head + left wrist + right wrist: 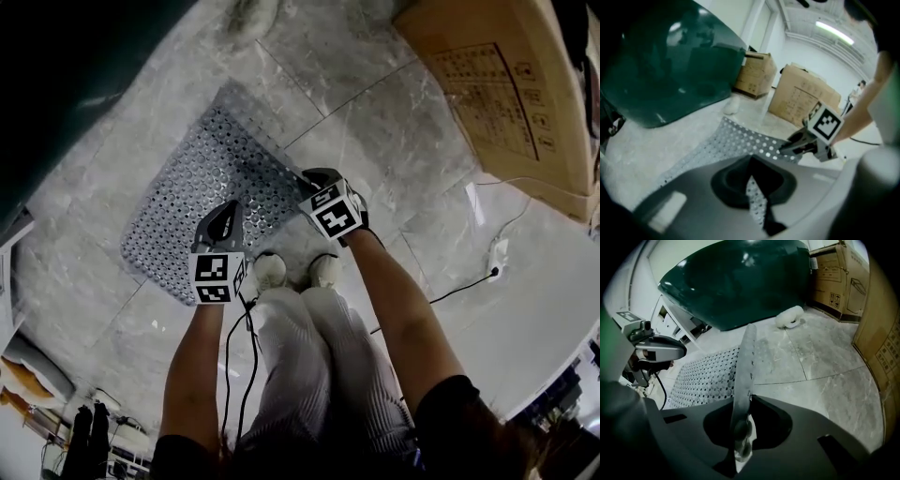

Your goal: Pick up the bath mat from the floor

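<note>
The grey perforated bath mat (208, 183) lies on the marble floor ahead of the person's feet, its near edge lifted. In the head view my left gripper (221, 223) is at the mat's near edge and my right gripper (309, 178) is at its near right corner. A strip of mat (757, 204) stands pinched between the left jaws, which are shut on it. The mat's edge (743, 376) rises thin and upright out of the right jaws, which are shut on it. The rest of the mat (705, 376) lies flat to that gripper's left.
A large dark green object (75, 75) fills the far left. Cardboard boxes (511, 84) stand at the right. A white cable and plug strip (494, 255) lie on the floor at the right. A white slipper (790, 317) lies beyond the mat. The person's shoes (295, 270) stand just behind it.
</note>
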Action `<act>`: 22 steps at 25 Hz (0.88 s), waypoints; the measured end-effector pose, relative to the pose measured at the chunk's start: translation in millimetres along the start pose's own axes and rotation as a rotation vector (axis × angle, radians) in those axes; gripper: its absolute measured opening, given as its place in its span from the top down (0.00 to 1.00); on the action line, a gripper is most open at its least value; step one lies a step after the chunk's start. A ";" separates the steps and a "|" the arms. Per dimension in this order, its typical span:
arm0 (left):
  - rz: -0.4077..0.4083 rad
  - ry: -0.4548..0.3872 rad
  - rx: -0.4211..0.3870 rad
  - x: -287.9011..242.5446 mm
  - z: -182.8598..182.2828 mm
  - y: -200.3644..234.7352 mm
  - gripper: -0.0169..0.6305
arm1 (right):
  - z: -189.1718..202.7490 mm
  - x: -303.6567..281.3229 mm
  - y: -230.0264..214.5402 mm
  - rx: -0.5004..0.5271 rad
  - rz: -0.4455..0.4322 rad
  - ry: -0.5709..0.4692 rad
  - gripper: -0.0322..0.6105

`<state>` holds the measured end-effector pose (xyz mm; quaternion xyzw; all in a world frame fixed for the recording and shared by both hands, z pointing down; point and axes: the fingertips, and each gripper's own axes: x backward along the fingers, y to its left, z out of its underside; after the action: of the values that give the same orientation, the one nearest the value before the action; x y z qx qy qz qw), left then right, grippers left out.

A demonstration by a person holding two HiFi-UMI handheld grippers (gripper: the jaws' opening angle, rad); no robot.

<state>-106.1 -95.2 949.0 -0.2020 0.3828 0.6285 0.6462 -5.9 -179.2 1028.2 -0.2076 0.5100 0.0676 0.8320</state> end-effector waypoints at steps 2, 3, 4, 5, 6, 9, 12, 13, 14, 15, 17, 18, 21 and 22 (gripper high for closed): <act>-0.013 -0.001 0.009 10.7 -10.3 1.6 0.96 | -6.9 12.9 13.0 0.006 -0.016 -0.004 0.92; -0.021 -0.004 0.015 16.5 -16.6 2.0 0.96 | -10.4 19.4 18.8 0.007 -0.023 -0.004 0.92; -0.028 -0.008 0.020 23.0 -23.5 1.8 0.96 | -13.9 26.0 24.5 0.007 -0.030 -0.003 0.92; -0.034 -0.014 0.022 30.4 -30.8 1.0 0.96 | -17.6 33.0 30.3 0.006 -0.036 0.000 0.92; -0.038 -0.019 0.021 38.5 -38.3 -0.7 0.96 | -21.7 40.4 36.4 0.002 -0.041 0.002 0.92; -0.041 -0.022 0.006 66.5 -58.7 -7.0 0.96 | -35.1 65.6 59.5 -0.017 -0.059 0.006 0.92; -0.060 -0.021 0.015 95.4 -77.2 -5.2 0.96 | -50.2 90.9 87.4 -0.022 -0.089 0.007 0.92; -0.067 -0.024 0.021 104.5 -83.9 -3.9 0.96 | -56.1 99.4 96.3 -0.019 -0.100 0.005 0.92; -0.071 -0.027 0.024 113.3 -90.8 -3.2 0.96 | -62.0 108.2 104.6 -0.016 -0.110 0.003 0.92; -0.075 -0.030 0.024 121.6 -98.0 -3.1 0.96 | -68.0 117.2 112.2 -0.015 -0.119 0.000 0.92; -0.088 -0.037 0.022 137.4 -112.8 -2.7 0.96 | -79.9 134.8 126.5 -0.023 -0.138 -0.010 0.93; -0.099 -0.041 0.025 145.6 -120.0 -1.6 0.96 | -85.8 143.0 134.5 -0.029 -0.149 -0.017 0.93; -0.130 -0.053 0.042 172.9 -140.0 0.0 0.96 | -101.2 167.9 160.0 -0.041 -0.178 -0.043 0.93; -0.135 -0.055 0.045 181.8 -146.3 -1.3 0.96 | -106.6 177.5 167.1 -0.045 -0.183 -0.048 0.93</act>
<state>-155.2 -84.3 721.1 -0.1956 0.3642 0.5801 0.7018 -64.0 -89.8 784.3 -0.2703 0.4672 0.0080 0.8418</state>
